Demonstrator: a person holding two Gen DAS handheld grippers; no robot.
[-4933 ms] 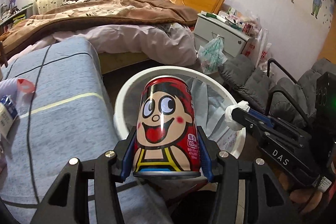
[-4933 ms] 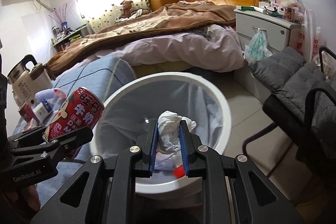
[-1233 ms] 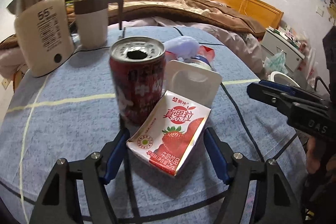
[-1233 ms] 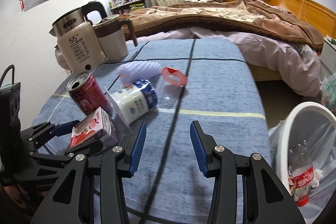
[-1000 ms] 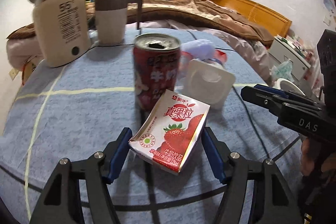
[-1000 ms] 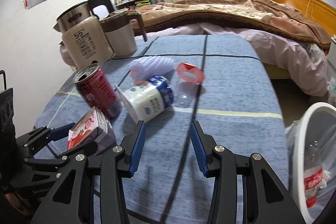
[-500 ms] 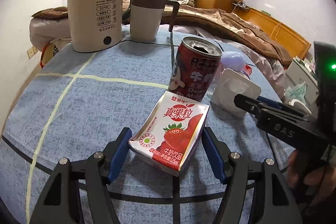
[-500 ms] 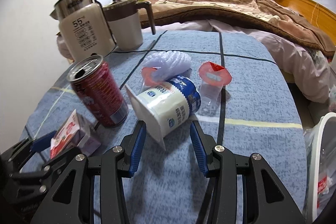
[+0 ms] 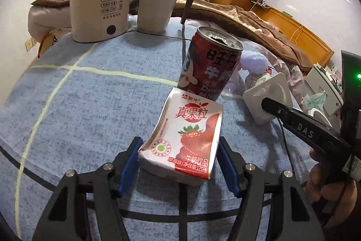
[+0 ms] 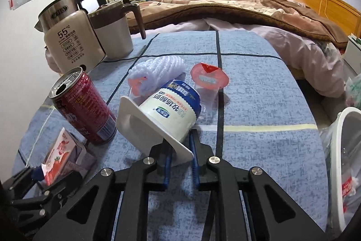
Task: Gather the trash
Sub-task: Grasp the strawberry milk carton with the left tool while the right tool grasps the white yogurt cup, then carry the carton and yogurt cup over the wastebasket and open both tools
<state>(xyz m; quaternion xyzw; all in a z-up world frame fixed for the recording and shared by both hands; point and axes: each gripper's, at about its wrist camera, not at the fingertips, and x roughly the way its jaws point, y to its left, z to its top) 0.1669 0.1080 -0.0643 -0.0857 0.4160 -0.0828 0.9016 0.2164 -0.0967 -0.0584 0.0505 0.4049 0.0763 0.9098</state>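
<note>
The right hand-held gripper point(image 10: 179, 156) pinches the rim of a tipped yogurt cup point(image 10: 168, 114). The left hand-held gripper point(image 9: 178, 162) is closing around a strawberry milk carton point(image 9: 187, 135) on the counter point(image 9: 90, 105); contact is hard to judge. A bottle already lies in the bin point(image 10: 348, 128), which is cut off. A can point(image 9: 209, 65), jelly cup point(image 10: 208, 80) and foam net point(image 10: 158, 68) remain.

One can point(image 10: 82, 105), one carton point(image 9: 185, 137), one yogurt cup point(image 10: 168, 110) — two kettles point(image 10: 74, 38).
</note>
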